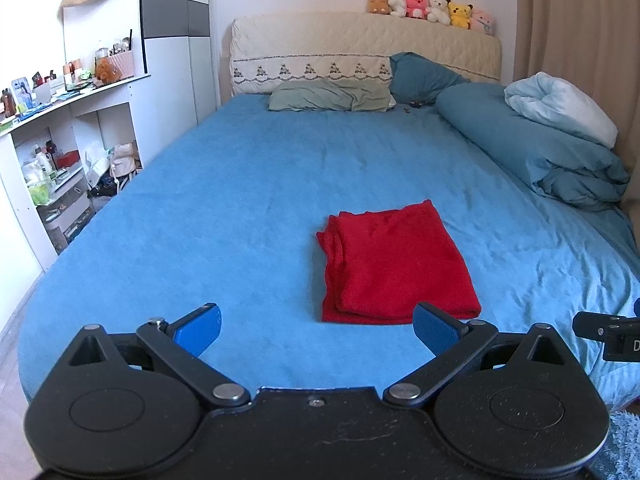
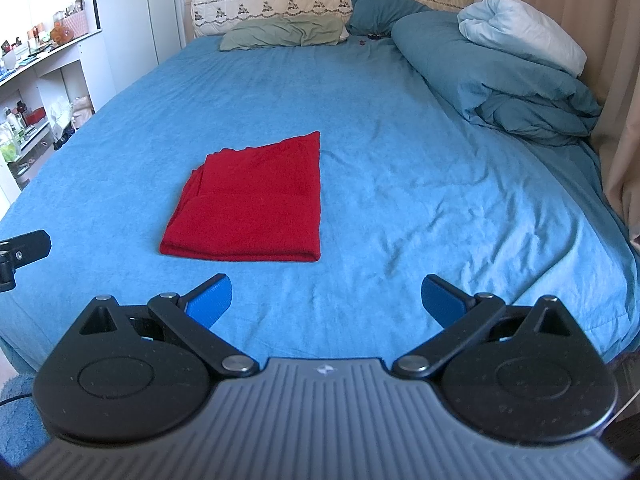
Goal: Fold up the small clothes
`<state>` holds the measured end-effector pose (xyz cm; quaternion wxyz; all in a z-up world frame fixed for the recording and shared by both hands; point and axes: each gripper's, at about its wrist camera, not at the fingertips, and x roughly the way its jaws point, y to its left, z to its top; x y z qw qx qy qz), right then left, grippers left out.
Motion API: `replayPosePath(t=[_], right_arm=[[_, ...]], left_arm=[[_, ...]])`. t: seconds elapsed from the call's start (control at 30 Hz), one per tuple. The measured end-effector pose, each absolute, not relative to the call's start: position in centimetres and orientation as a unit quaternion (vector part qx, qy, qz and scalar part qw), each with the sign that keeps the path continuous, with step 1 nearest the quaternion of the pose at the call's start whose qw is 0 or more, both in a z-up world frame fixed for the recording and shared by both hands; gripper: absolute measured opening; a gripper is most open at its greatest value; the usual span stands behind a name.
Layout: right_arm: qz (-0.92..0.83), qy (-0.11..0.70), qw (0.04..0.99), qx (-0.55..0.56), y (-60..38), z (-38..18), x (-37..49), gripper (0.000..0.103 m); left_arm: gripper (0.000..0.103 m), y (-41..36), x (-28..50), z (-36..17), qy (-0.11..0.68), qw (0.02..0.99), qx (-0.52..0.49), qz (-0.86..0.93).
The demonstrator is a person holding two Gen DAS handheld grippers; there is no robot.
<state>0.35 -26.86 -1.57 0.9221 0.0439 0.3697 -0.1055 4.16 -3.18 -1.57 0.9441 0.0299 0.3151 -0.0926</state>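
A red cloth (image 1: 394,266) lies folded into a flat rectangle on the blue bed sheet (image 1: 240,200); it also shows in the right wrist view (image 2: 252,208). My left gripper (image 1: 318,330) is open and empty, hovering just short of the cloth's near edge, slightly to its left. My right gripper (image 2: 326,300) is open and empty, hovering near the bed's front edge, to the right of the cloth. Neither touches the cloth. A part of the right gripper (image 1: 608,334) shows at the right edge of the left wrist view.
A folded teal duvet (image 1: 540,148) with a pale blanket (image 1: 560,106) lies along the bed's right side. Pillows (image 1: 332,96) and a cream headboard (image 1: 360,48) with plush toys (image 1: 430,8) are at the far end. White cluttered shelves (image 1: 60,152) stand left. A curtain (image 2: 580,20) hangs right.
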Motion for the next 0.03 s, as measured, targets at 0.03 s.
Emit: replayPosePath(t=[0.03], right_arm=[[-0.106, 0.370, 0.922, 0.044, -26.92, -1.56, 0.40, 0.103]], left_arm=[[0.103, -3.19, 4.25, -1.58, 0.316, 0.944, 0.029, -0.093]])
